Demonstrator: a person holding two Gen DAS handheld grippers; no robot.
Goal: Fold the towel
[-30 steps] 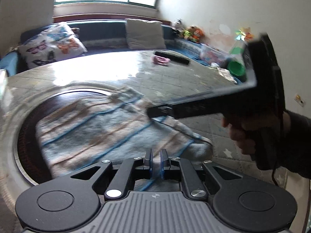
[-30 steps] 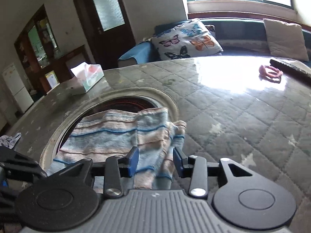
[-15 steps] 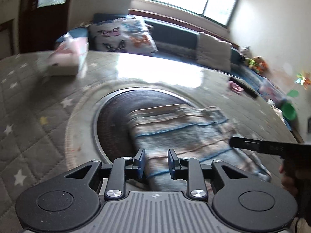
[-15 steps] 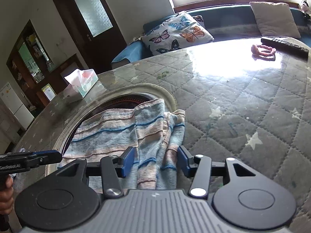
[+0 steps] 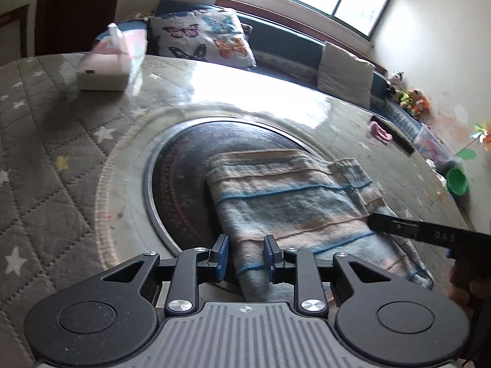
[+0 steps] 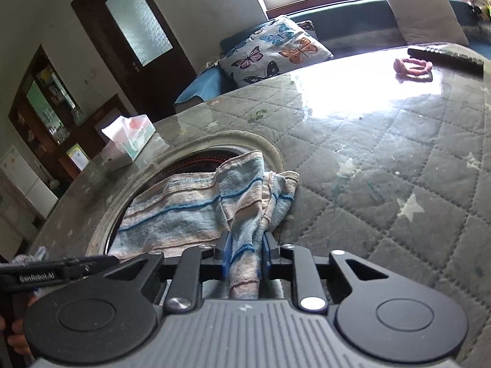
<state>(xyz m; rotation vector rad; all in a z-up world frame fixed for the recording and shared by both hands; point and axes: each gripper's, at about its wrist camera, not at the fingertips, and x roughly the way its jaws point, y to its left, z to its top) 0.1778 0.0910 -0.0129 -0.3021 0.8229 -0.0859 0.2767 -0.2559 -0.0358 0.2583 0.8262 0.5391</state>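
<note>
The right gripper [image 6: 244,256] is pinching a bunched corner of the striped towel [image 6: 196,214], its blue pads [image 6: 226,253] pressing in on the cloth from both sides. The left gripper [image 5: 244,256] is standing with its jaws apart around the towel's [image 5: 294,202] near edge, a gap showing beside each pad, so it is not gripping anything. The towel is lying partly over the dark round inset [image 5: 181,184] in the middle of the table and partly over the quilted grey table cover [image 6: 383,184], with a loose flap doubling over along its far side.

Further out, a tissue box [image 6: 130,139] is sitting on the table's left side, and a pink hair tie [image 6: 412,67] is lying just beside a black remote control [image 6: 445,56] near the far edge. A butterfly-print cushion [image 5: 205,38] and a plain grey cushion [image 5: 345,75] are leaning on the bench under the window. A green bowl [image 5: 457,181] is sitting off to the right.
</note>
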